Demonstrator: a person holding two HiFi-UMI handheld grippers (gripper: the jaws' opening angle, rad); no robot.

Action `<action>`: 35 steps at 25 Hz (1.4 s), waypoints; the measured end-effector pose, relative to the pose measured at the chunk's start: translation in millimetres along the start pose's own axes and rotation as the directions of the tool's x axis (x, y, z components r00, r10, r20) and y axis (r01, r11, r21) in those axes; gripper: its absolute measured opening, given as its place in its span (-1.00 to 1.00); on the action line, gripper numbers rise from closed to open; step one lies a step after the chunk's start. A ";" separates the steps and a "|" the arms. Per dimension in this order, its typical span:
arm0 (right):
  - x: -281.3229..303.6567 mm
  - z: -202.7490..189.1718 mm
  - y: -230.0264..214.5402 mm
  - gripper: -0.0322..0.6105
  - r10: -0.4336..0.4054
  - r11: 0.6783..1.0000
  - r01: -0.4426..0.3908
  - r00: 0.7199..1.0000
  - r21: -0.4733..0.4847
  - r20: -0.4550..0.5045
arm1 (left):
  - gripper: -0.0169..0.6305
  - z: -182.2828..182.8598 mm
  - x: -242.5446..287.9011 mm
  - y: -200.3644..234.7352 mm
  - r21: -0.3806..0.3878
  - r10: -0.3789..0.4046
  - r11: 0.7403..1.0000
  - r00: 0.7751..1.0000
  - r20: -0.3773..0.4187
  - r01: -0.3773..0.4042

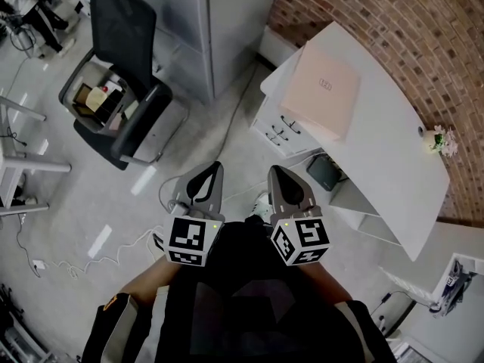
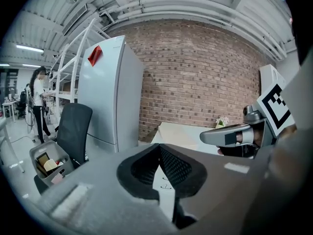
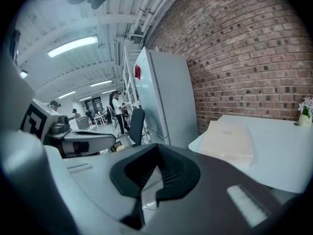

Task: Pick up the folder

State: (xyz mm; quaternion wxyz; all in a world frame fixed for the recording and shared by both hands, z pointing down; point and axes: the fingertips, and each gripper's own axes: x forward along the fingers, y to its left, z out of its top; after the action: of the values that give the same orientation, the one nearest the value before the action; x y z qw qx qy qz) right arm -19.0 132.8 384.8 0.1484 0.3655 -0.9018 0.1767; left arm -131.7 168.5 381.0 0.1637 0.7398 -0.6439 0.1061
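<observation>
Pink folder [image 1: 321, 89] is being borne by the tabletop [image 1: 386, 142], upper right. Left claw [image 1: 216, 167] and right claw [image 1: 274, 170] are being held pressed together, empty; spreading is being needed first.

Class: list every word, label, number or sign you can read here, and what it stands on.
None can be read.
Pale pink flat folder on the white table: a small dark mark, too small to read.
Left gripper and right gripper: black-and-white square markers, patterns only, no words.

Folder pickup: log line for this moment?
folder: flat on white desk, untouched | left gripper: shut, empty | right gripper: shut, empty
</observation>
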 end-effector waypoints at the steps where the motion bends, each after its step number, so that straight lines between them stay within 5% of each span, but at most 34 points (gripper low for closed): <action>1: 1.3 2.7 -5.1 -0.89 0.003 1.000 -0.003 1.000 -0.003 0.003 | -0.95 2.9 4.9 -2.7 0.004 0.003 1.000 1.000 0.000 -0.003; 20: 7.7 32.0 -110.3 -0.89 0.087 0.996 -0.087 0.996 0.001 0.016 | -0.95 39.5 84.0 -65.5 0.054 0.081 0.995 0.996 -0.031 -0.080; 35: -16.2 19.6 -169.4 -0.89 0.083 0.995 -0.083 0.996 0.050 0.013 | -0.95 40.4 114.8 -125.4 0.095 0.070 0.993 0.995 -0.066 -0.064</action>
State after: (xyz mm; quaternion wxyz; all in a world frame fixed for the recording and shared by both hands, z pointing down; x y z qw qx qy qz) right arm 109.9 20.7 396.5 0.1268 0.3322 -0.9122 0.2035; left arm 7.0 62.5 372.7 0.1477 0.7204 -0.6568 0.1667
